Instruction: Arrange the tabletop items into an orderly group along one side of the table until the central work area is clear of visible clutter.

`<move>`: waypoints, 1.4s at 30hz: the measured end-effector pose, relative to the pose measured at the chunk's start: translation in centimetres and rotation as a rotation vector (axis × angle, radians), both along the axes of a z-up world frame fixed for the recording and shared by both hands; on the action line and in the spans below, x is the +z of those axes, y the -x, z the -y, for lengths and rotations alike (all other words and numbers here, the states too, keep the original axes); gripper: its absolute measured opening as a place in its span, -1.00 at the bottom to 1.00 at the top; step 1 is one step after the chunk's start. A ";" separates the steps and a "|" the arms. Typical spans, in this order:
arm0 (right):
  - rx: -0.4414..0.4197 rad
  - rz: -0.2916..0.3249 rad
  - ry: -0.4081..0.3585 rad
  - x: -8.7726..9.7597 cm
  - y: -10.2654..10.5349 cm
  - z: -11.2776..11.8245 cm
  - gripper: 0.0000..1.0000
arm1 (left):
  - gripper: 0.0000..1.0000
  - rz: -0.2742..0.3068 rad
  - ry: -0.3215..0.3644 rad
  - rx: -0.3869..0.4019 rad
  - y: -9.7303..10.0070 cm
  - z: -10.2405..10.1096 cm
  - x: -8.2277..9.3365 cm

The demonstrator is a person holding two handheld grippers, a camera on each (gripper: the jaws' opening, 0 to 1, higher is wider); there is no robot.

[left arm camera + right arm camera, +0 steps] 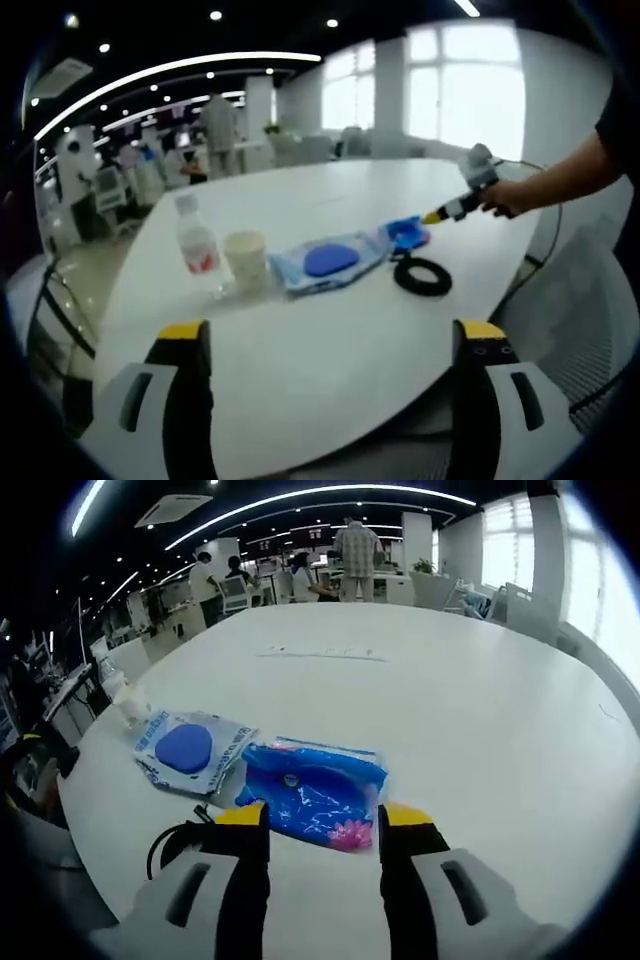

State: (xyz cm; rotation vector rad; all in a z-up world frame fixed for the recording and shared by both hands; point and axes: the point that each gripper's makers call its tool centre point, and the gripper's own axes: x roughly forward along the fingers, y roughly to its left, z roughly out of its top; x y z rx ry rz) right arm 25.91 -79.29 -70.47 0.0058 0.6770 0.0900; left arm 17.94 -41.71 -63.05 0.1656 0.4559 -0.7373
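Between my right gripper's yellow-tipped jaws sits the near edge of a blue plastic packet with a pink flower on it; the jaws stand on either side of it, but I cannot tell whether they are pressing it or only straddling it. Just to the left of those jaws a coil of black cable lies on the white table, and ahead to the left of the packet is a flat pouch with a round blue disc on it, its edge touching or just beside the packet. Further left, near the table's rim, I can make out a clear bottle, small and blurred. From my left gripper, whose jaws are spread wide with nothing between them, bare tabletop lies closest. Ahead and slightly left stand the clear bottle with a red label and a paper cup just beside it, both upright. To the right of the cup lies the pouch with the blue disc, then the blue packet, with the black cable ring nearer to me than the packet. My right gripper reaches in from the right, its yellow tip at the packet, held by a hand. Office desks and people stand far beyond the table.
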 end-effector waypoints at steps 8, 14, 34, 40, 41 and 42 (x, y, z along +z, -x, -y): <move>0.047 0.026 -0.025 1.2 0.6 -2.3 0.08 | 0.95 0.005 0.002 0.009 -0.1 -0.2 0.1; 0.079 0.039 -0.031 1.8 1.6 -3.8 0.18 | 0.95 0.005 0.003 0.009 -0.1 -0.2 0.1; 0.216 0.076 0.005 3.6 7.6 -8.0 0.79 | 0.95 0.024 0.019 0.010 -0.2 -0.1 0.5; 0.249 0.094 -0.004 4.3 9.7 -9.2 1.00 | 0.97 0.029 0.022 0.007 -0.2 0.0 0.6; 0.253 0.096 0.002 4.4 10.1 -9.3 1.00 | 0.97 0.027 0.024 0.006 -0.2 0.0 0.6; 0.256 0.099 0.001 4.5 10.4 -9.4 1.00 | 0.98 0.026 0.025 0.005 -0.2 0.0 0.6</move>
